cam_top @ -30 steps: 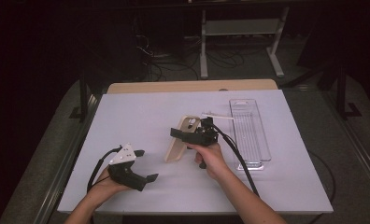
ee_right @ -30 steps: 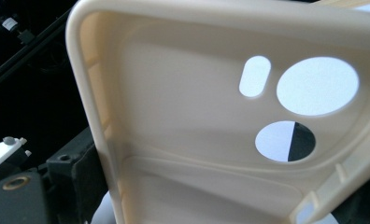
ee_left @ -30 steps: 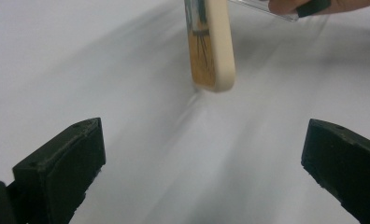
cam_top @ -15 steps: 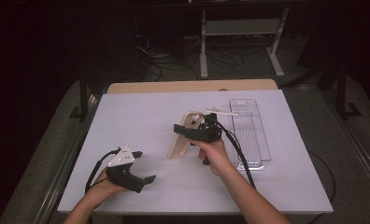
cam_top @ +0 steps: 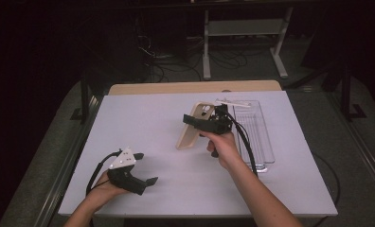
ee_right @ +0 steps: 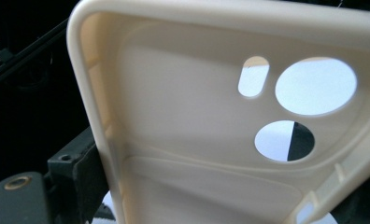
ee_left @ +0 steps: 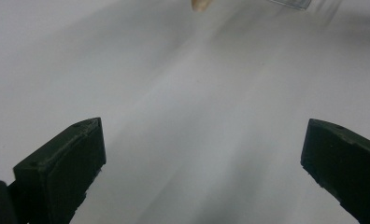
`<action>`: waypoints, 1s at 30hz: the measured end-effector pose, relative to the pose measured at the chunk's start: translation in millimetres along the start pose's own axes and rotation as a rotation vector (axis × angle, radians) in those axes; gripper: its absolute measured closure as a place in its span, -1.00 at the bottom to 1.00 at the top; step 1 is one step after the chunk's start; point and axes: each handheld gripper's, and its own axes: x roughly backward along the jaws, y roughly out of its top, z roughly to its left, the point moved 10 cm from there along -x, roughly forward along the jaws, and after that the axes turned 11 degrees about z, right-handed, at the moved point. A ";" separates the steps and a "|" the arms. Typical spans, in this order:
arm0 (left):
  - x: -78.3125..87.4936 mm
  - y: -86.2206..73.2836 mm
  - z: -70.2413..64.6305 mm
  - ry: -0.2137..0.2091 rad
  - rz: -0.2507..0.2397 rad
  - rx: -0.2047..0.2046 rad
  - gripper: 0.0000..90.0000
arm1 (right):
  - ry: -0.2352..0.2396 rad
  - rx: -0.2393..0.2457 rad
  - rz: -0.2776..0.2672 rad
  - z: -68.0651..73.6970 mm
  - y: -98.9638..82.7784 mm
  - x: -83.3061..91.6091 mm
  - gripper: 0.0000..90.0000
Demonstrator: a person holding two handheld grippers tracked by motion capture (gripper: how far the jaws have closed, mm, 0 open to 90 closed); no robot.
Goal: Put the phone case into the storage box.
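Phone case (cam_top: 191, 126) raised steeper since earlier frame, clamped edgewise in right gripper (cam_top: 205, 124) for transfer; left gripper (cam_top: 145, 182) idle, jaws apart, on worktop (cam_top: 143, 118).

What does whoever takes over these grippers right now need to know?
Right gripper: shut on the cream phone case, which is tilted, its lower end near or on the table.
Left gripper: open, holding nothing, low over the table's near left.
Clear tray: on the table, right of the case.
Done: case gripped.
Left: probably placing the case; where it should go can't be told.
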 end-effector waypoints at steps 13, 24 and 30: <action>1.0 -0.5 1.5 0.004 0.006 -0.007 -1.00 | -0.065 0.003 -0.033 -15.1 28.2 22.4 -0.78; 1.5 -1.0 2.4 0.004 0.007 0.000 -1.00 | -0.109 -0.009 -0.064 -27.3 50.7 44.3 -0.77; 1.2 -1.2 2.5 0.004 0.008 0.004 -1.00 | -0.136 -0.016 -0.078 -38.3 59.3 55.1 -0.77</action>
